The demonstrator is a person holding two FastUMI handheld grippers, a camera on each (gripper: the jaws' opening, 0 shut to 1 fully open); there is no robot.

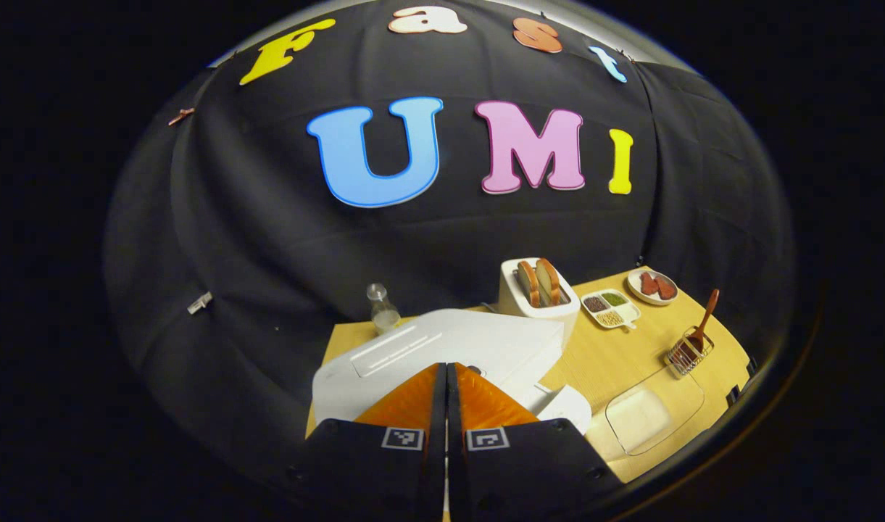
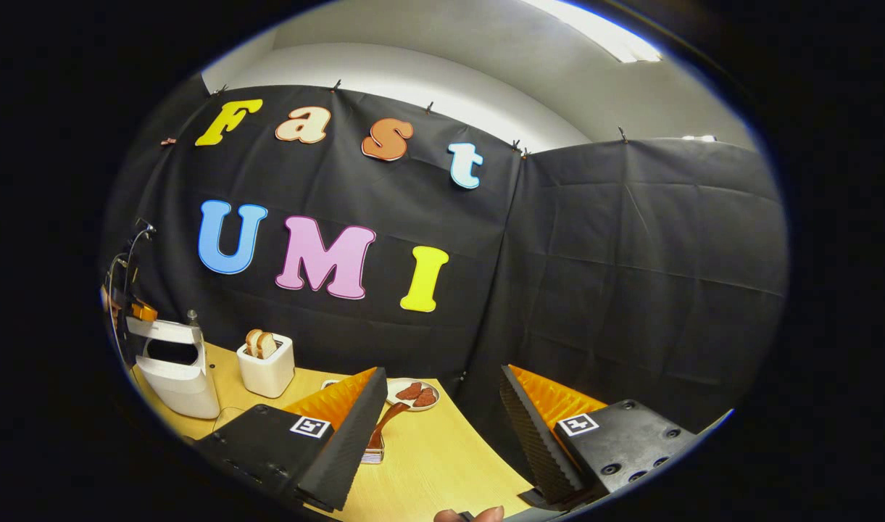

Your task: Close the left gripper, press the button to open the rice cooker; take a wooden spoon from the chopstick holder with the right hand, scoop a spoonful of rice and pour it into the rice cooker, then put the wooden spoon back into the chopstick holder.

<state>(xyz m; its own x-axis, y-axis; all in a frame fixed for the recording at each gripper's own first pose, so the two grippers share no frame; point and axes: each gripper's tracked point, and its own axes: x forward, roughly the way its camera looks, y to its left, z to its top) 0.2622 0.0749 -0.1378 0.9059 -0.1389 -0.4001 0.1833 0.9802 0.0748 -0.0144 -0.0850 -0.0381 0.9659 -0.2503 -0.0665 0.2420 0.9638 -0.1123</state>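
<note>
With its fingers pressed together, the left gripper [image 1: 446, 377] bears down on the white rice cooker [image 1: 442, 348], the button step in hand. At two o'clock, the wooden spoon [image 1: 703, 319] stands in the chopstick holder [image 1: 687, 354]; the right gripper [image 2: 438, 428], spread wide, must reach it next.

Wooden bench [image 1: 616, 362] carries: white rice cooker [image 1: 442, 348], toaster [image 1: 538, 293], divided grain dish [image 1: 610, 309], plate [image 1: 652, 286], wire chopstick holder [image 1: 688, 353], clear tray [image 1: 652, 413], bottle [image 1: 383, 308].
</note>
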